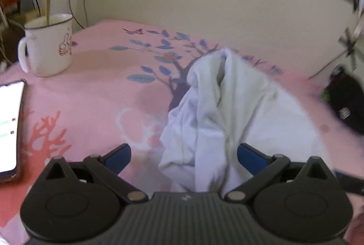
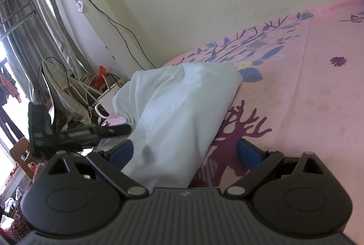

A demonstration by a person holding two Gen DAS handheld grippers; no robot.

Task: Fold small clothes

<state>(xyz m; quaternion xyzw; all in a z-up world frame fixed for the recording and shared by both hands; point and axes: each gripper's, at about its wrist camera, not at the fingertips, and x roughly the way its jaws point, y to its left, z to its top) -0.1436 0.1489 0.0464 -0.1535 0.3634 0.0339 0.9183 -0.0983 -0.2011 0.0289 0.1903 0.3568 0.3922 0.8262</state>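
White garment [image 1: 218, 113] bunched, lengthwise away.

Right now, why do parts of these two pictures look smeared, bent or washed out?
Left wrist view: the right edge is motion-smeared, the white garment soft, the mug slightly blurred. Right wrist view: the window glares white, the other gripper is blurred, and the fisheye lens bends the wall and bed.

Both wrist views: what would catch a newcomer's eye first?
A rumpled white garment heaped on the pink floral bedsheet, bunched into a peak near the wall. The open left hand-held gripper straddles its near edge. A white enamel mug stands far left, a lit phone beside it.
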